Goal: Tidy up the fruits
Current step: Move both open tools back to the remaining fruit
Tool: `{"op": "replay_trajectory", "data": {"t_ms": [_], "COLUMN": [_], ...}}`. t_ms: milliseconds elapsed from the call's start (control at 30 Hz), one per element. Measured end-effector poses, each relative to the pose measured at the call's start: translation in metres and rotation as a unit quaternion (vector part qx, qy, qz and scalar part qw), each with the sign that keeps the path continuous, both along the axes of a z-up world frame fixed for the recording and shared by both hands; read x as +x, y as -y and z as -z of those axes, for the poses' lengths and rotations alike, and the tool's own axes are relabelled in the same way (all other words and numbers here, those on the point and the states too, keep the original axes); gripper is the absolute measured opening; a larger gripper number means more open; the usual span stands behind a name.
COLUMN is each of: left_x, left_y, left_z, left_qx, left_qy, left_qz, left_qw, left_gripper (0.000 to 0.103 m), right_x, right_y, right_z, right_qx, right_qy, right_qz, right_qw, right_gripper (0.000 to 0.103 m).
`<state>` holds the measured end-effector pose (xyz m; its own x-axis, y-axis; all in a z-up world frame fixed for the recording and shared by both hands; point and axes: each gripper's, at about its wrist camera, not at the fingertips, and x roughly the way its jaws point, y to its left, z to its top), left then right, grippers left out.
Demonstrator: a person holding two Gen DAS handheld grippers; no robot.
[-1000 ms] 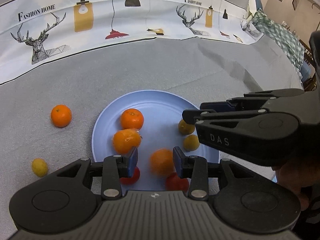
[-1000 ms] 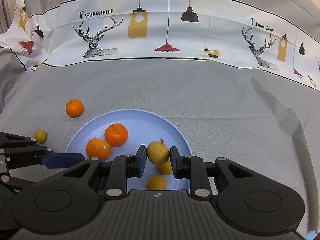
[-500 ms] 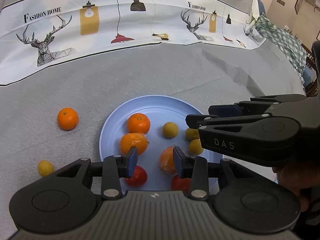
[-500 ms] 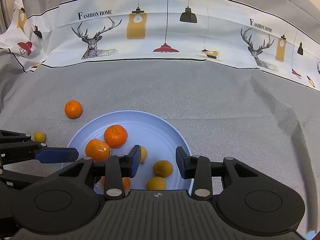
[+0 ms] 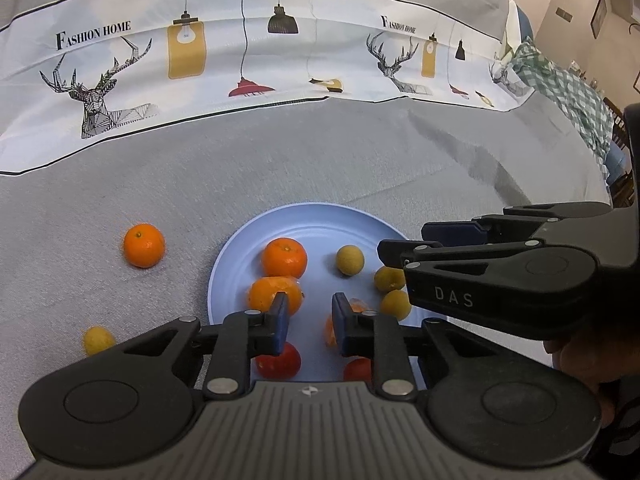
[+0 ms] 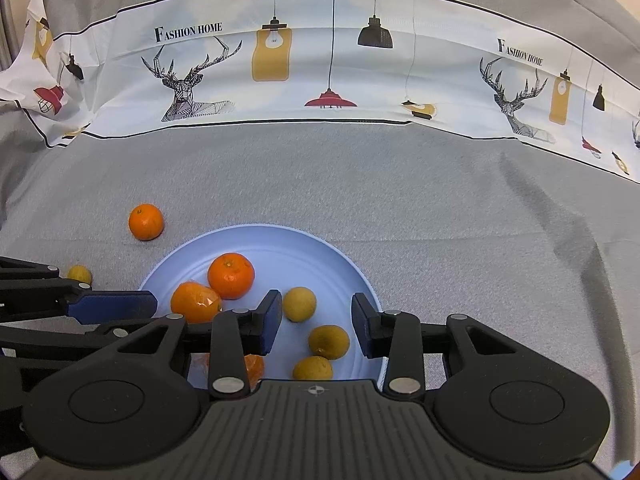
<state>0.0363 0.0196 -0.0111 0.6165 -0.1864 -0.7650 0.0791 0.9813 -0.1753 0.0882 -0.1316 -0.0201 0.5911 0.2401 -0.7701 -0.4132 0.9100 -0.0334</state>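
Note:
A light blue plate [image 5: 312, 224] [image 6: 280, 248] on grey cloth holds two oranges [image 5: 284, 258] [image 6: 231, 276], three small yellow fruits [image 5: 350, 260] [image 6: 299, 304] and two red tomatoes [image 5: 280, 360]. Another orange piece [image 5: 330, 330] is half hidden behind my left gripper's right finger. Over the plate's near edge, my left gripper [image 5: 308, 304] is open with its jaws closing, and nothing is between them. My right gripper [image 6: 316, 312] [image 5: 404, 242] hangs open over the plate's right side with no fruit between its pads. On the cloth left of the plate lie one orange [image 5: 144, 245] [image 6: 146, 222] and one yellow fruit [image 5: 98, 340] [image 6: 79, 273].
A white printed cloth band [image 5: 240, 60] with deer and lamps runs across the back. A green checked cloth [image 5: 560, 88] lies at the far right, near chairs. Grey cloth [image 6: 440, 208] stretches behind and right of the plate. A hand [image 5: 580, 360] holds the right gripper.
My right gripper opened and let a yellow fruit drop onto the plate, where it rolled left. The left gripper's fingers drew closer together, and the orange piece between them now rests behind its right finger.

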Motion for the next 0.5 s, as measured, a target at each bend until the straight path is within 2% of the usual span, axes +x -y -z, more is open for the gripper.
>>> {"op": "replay_trajectory", "data": {"t_ms": [500], "left_x": [0.0003], "left_y": [-0.0050], "left_z": [-0.0025], "left_qx": [-0.002], "left_qy": [0.001], "left_qz": [-0.006], "left_qw": [1.0000], "left_gripper": [0.025], "right_x": [-0.0004], "right_y": [-0.0021], "right_z": [-0.0002], "right_qx": [-0.003], "right_qy": [0.000], "right_qz": [0.000], "right_qw": [1.000], "right_gripper": [0.040]}}
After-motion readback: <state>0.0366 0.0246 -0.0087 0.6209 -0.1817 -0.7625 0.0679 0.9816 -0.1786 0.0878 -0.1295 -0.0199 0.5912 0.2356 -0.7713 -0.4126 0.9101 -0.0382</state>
